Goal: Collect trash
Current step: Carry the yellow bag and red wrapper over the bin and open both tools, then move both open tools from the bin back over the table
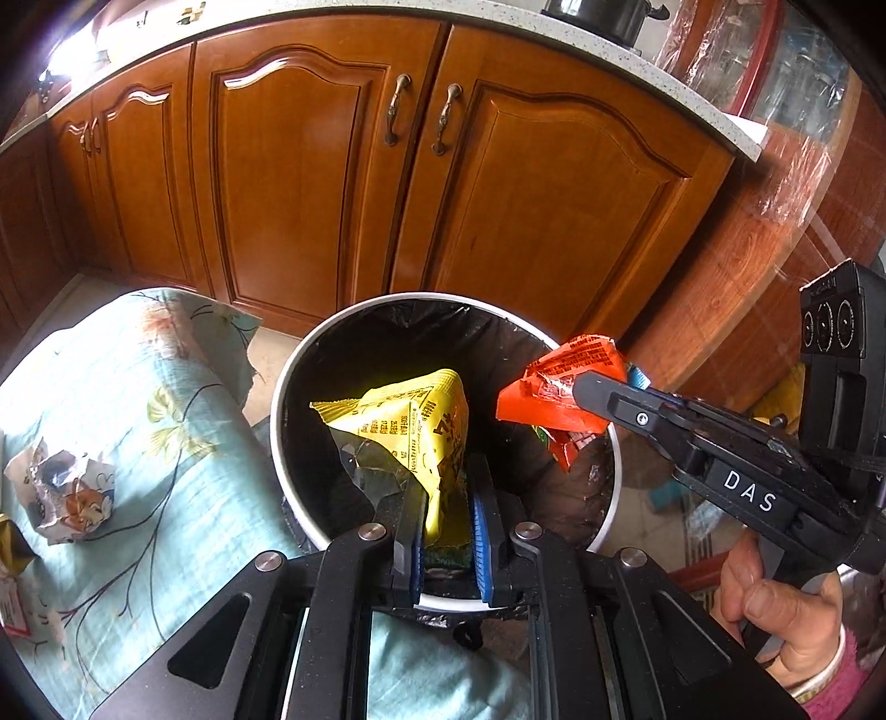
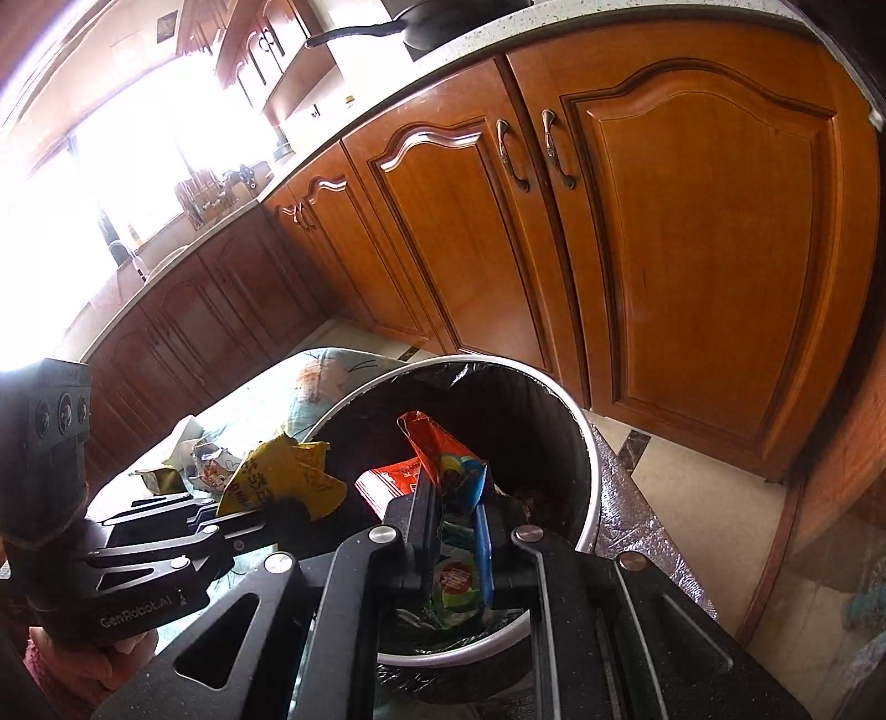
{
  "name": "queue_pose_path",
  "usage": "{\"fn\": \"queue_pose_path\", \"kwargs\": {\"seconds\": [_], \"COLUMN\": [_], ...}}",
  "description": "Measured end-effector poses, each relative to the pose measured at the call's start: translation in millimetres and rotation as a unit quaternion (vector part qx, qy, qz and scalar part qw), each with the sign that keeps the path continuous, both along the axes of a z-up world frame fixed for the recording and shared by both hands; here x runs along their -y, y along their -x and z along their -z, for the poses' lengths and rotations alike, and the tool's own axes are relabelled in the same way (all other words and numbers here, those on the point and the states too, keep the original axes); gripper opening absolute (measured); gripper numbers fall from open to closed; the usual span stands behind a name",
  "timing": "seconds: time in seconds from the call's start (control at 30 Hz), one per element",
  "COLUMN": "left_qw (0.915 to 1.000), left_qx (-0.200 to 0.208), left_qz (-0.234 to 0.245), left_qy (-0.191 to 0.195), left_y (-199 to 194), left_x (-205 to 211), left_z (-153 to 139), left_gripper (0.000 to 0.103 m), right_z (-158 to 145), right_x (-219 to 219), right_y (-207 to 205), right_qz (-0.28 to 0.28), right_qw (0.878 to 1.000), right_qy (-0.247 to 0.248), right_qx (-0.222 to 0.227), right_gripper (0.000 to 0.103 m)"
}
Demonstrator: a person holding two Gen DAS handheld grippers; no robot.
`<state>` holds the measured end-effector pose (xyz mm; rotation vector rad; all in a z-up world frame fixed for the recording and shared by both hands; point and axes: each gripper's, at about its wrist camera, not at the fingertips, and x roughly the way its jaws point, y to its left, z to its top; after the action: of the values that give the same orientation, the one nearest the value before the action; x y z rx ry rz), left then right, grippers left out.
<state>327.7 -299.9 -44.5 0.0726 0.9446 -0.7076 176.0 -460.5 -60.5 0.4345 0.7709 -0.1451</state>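
A round white trash bin (image 1: 279, 382) with a black liner stands below both grippers; it also shows in the right wrist view (image 2: 590, 471). My left gripper (image 1: 446, 493) is shut on a yellow snack wrapper (image 1: 410, 415) held over the bin's mouth; that wrapper shows in the right wrist view (image 2: 282, 476) too. My right gripper (image 2: 457, 509) is shut on a red and orange wrapper (image 2: 437, 448), held over the bin's right rim, seen from the left wrist as well (image 1: 559, 382). A crumpled printed paper ball (image 1: 66, 490) lies on the light blue floral cloth (image 1: 127, 387) at left.
Wooden kitchen cabinets (image 1: 310, 183) stand behind the bin, under a speckled counter (image 2: 443, 50). A round wooden table wrapped in plastic (image 1: 775, 210) is at the right. More small wrappers (image 1: 11, 554) lie at the cloth's left edge. Tiled floor (image 2: 692, 487) lies right of the bin.
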Motion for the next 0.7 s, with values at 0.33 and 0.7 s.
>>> {"fn": "queue_pose_path", "kwargs": {"seconds": [0.33, 0.7], "left_qw": [0.9998, 0.9961], "left_qx": [-0.002, 0.002], "left_qz": [-0.019, -0.076], "left_qy": [0.008, 0.045], "left_y": [6.3, 45.3], "left_x": [-9.4, -74.7], "left_z": [-0.5, -3.7], "left_gripper": [0.048, 0.057], "right_z": [5.4, -4.6], "right_x": [8.5, -13.3], "right_y": [0.1, 19.7], "right_qz": [0.005, 0.009], "right_qw": [1.0, 0.998], "right_qy": [-0.027, -0.054], "right_qx": [0.0, 0.036], "right_gripper": [0.048, 0.076]}}
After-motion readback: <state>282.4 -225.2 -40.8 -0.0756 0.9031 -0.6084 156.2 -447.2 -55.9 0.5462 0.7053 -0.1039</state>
